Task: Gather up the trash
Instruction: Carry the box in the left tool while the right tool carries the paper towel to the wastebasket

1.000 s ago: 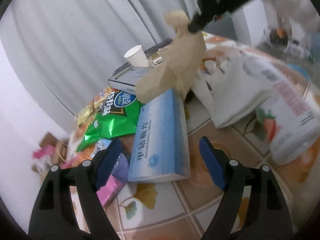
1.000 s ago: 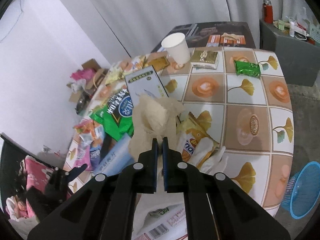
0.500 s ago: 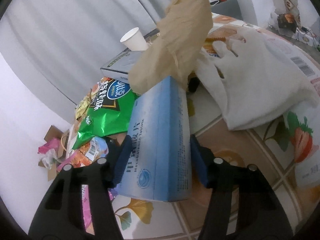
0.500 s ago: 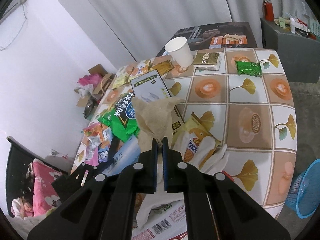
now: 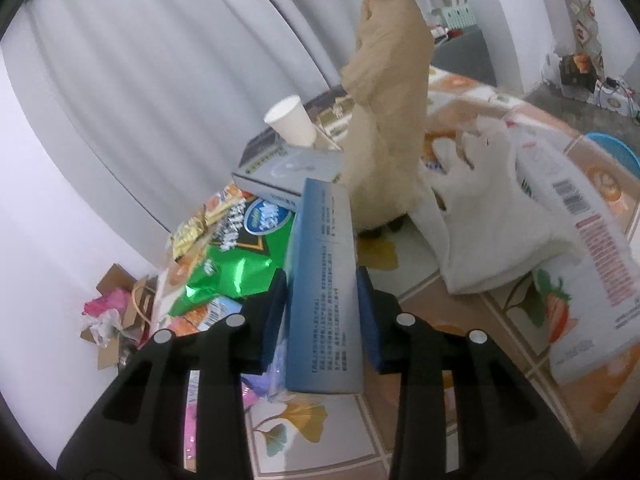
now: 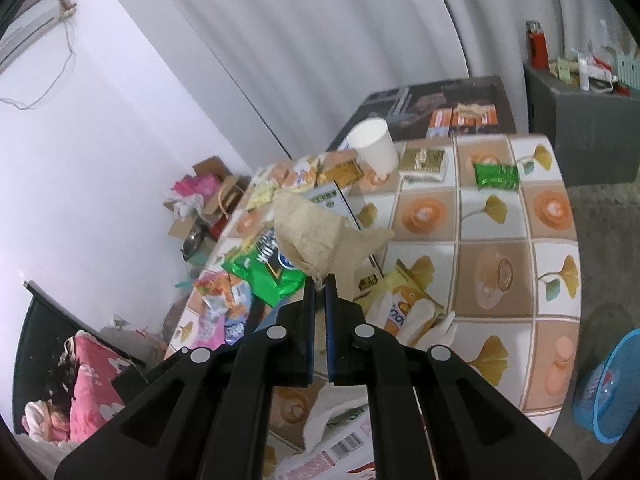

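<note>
- The left gripper [image 5: 322, 312] has its blue pads pressed against both sides of a blue medicine box [image 5: 322, 280], which stands on edge over the tiled table [image 5: 416, 300].
- The right gripper [image 6: 319, 292] is nearly closed, pinching a crumpled brown paper napkin [image 6: 320, 236] that hangs in the air above the table's left side.
- A green snack bag [image 6: 264, 268] lies under the napkin.
- A white paper cup [image 6: 374, 150] stands near the table's far edge.
- A blue basket [image 6: 612, 392] sits on the floor beyond the table's right edge.

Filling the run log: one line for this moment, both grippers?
left gripper: shut on blue box | right gripper: shut on brown paper, lifted above table | blue basket: on floor
</note>
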The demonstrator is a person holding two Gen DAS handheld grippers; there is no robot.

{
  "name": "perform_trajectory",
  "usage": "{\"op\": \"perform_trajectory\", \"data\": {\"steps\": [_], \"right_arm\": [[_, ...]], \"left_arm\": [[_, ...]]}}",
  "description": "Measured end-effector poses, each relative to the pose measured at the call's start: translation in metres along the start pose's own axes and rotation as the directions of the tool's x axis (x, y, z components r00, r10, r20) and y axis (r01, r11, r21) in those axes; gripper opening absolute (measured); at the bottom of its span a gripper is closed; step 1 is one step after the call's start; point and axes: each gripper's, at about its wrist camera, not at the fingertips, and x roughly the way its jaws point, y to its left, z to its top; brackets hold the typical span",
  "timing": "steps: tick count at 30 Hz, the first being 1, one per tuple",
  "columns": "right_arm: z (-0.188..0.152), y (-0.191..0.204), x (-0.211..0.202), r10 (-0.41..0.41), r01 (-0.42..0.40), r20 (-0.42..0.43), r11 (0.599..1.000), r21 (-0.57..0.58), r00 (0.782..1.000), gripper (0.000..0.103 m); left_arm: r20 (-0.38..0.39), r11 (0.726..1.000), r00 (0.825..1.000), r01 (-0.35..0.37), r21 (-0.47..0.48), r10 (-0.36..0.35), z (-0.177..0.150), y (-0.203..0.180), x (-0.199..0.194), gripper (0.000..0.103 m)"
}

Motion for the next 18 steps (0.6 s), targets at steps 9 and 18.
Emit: {"op": "perform_trajectory", "data": {"steps": [9, 18], "right_arm": [[0.004, 0.016, -0.062, -0.021, 0.024, 0.113, 1.000, -0.020, 0.993, 0.005], [-0.016, -0.009, -0.153, -0.071, 0.061, 0.270, 0.997, 0.047, 0.960, 0.005]], "left_arm": [[0.119, 0.998, 0.993, -0.003, -0.060, 0.010, 0.020, 0.023, -0.053, 0.032], [0.250, 0.942, 0.938, 0.288, -0.173, -0.241, 0.069, 0.044, -0.108, 0.032]]}}
